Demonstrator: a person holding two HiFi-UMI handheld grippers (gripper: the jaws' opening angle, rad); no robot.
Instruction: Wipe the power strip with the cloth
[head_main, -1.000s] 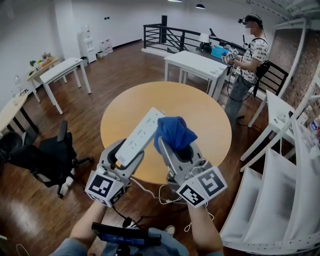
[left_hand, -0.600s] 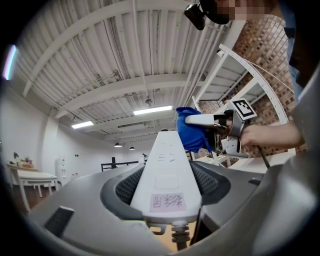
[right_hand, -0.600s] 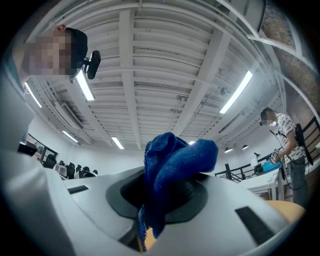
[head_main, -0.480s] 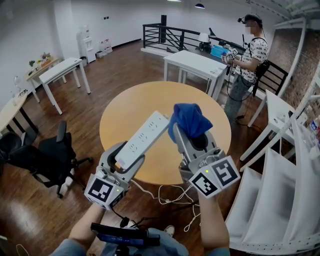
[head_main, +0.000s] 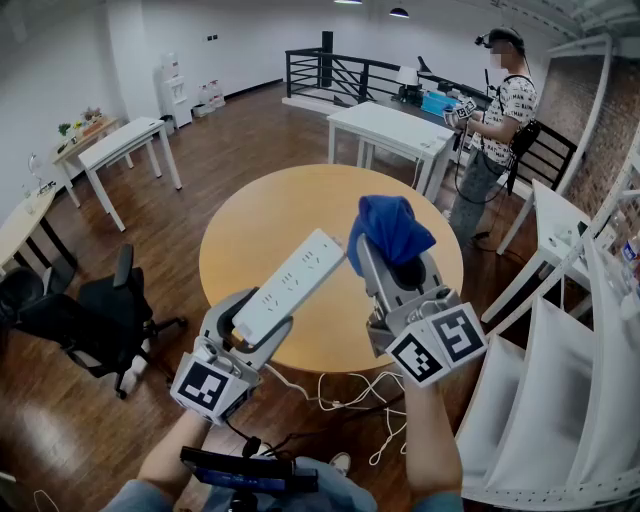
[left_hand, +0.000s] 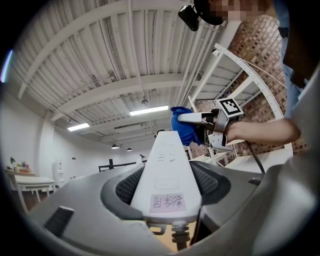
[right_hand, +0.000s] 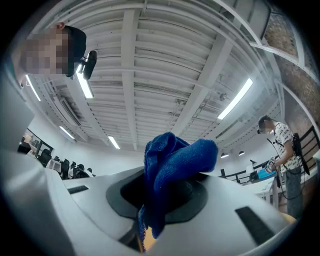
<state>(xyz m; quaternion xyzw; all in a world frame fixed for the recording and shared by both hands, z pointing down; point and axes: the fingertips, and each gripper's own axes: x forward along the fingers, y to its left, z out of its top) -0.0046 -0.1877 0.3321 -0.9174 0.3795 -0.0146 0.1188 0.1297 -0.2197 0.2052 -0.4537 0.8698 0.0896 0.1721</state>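
A white power strip (head_main: 290, 286) sticks up and to the right out of my left gripper (head_main: 252, 322), which is shut on its lower end above the round wooden table (head_main: 270, 215). The left gripper view shows the same power strip (left_hand: 168, 170) running away between the jaws, with a small label near its base. My right gripper (head_main: 400, 268) is shut on a bunched blue cloth (head_main: 391, 228), held a little to the right of the strip's top end and apart from it. In the right gripper view the blue cloth (right_hand: 172, 172) fills the jaws.
The strip's white cable (head_main: 345, 388) hangs in loops below the table edge. A black office chair (head_main: 100, 310) stands at the left. White tables (head_main: 390, 128) and a white shelf frame (head_main: 560, 330) stand behind and to the right. A person (head_main: 497, 130) stands at the back right.
My right gripper has carried the blue cloth to the right and slightly up, off the strip's top end. The left gripper has tilted the strip a little lower and rightward.
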